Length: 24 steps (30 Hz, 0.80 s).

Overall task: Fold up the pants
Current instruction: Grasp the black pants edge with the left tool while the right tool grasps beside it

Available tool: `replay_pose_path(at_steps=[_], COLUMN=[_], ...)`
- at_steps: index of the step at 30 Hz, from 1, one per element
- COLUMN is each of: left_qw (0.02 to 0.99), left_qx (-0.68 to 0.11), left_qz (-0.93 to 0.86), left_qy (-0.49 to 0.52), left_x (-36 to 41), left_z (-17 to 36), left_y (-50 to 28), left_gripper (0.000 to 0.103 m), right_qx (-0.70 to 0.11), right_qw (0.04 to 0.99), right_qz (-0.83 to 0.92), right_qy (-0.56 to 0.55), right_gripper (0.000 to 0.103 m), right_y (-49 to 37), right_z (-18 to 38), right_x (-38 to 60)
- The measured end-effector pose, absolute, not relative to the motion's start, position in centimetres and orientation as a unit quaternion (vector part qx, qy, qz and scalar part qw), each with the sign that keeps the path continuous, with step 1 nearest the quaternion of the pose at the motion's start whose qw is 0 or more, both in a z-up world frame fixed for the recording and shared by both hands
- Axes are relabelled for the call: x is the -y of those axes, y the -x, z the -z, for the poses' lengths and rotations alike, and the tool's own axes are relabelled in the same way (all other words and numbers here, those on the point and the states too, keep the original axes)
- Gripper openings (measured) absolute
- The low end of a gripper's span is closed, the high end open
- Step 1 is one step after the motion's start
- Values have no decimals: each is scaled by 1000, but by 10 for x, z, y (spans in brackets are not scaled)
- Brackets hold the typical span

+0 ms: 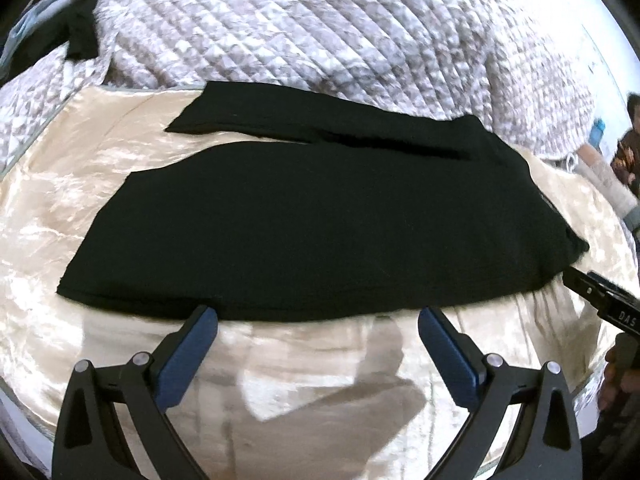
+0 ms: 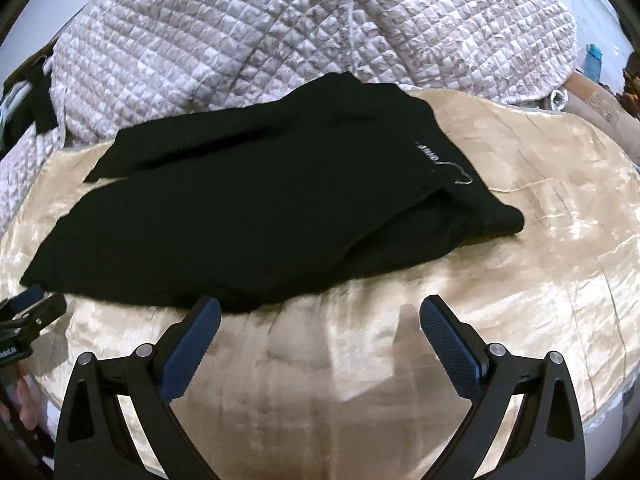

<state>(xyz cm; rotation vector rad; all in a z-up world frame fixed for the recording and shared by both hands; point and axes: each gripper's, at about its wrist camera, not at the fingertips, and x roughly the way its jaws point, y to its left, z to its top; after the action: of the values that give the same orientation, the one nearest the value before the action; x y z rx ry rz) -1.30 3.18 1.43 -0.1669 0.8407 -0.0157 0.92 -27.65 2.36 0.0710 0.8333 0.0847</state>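
Note:
Black pants (image 1: pixel 320 220) lie spread on a shiny cream bed cover (image 1: pixel 320 380), legs running to the far left, waistband to the right. My left gripper (image 1: pixel 318 314) is open, its blue pads just short of the pants' near edge. In the right wrist view the same pants (image 2: pixel 260 208) show a small white logo near the waistband, which is bunched at the right. My right gripper (image 2: pixel 320 308) stands open above the cream cover (image 2: pixel 520 280), its left fingertip close to the near hem. Each gripper appears at the edge of the other's view: the right gripper (image 1: pixel 592 296), the left gripper (image 2: pixel 28 312).
A quilted grey-white comforter (image 1: pixel 300 20) is heaped along the far side of the bed. Dark clothing (image 1: pixel 80 32) lies at the far left. A person (image 1: pixel 630 140) is at the far right edge. A hand (image 2: pixel 24 400) holds the left gripper's handle.

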Motion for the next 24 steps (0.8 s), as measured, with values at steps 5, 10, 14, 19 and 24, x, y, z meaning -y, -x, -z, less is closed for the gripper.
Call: replay_pose_path(at_steps=[5,10,14,19,24], left_qw=[899,892,890,893,896], left_qx=[-417,-411,-400,-389,-384], left_qz=[-7,-19,-28,-52,-86], left_qy=[132,186,218,220,206], left_x=[-56,-80,-94,-103,-109], left_z=[-11,-10,-10,-9,-7], left_y=[6,2,-4,-14,-20], left_gripper=[102,102,102,91,62], right_qx=[-418,-411,-395,-381,-375], right_qw=[903,897,893,887,884], right_qz=[-38,-25,-20,-1,24], right_qy=[-96,-158,-214,-261,-279], right_gripper=[100,100,100,80,42], right_y=[-26,-37,-48,-71,-80], right_z=[-19,-17,-16,-13,-8], right_x=[297,322,343,364,381])
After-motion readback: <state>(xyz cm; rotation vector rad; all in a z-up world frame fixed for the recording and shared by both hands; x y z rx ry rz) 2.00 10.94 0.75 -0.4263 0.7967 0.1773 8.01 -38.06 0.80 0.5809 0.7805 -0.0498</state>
